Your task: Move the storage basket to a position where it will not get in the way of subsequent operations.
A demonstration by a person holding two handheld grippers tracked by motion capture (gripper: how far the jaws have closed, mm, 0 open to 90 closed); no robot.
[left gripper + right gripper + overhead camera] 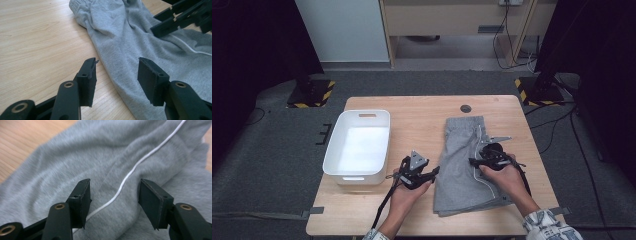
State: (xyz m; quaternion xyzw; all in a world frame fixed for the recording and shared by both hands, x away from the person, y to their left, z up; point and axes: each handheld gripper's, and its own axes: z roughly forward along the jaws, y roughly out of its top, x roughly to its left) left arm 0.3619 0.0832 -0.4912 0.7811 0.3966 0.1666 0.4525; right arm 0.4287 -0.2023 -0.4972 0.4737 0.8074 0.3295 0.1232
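Down low in the high view, the left gripper (428, 173) sits wide open at the left edge of the grey shorts (460, 165), likely ready to pinch that edge. Just right of it, the right gripper (475, 162) hangs over the shorts, also wide open, with the white stripe (130, 173) between its jaws (nothing is held). The shorts lie flat at the table's (422, 125) middle right. The white bin (358, 146) waits at left, maybe for them.

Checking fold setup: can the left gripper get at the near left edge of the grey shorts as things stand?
Probably yes. The left gripper is open, its jaws either side of the edge of the grey shorts, with bare table beside it. The right gripper sits farther across the cloth, open, not in the way.
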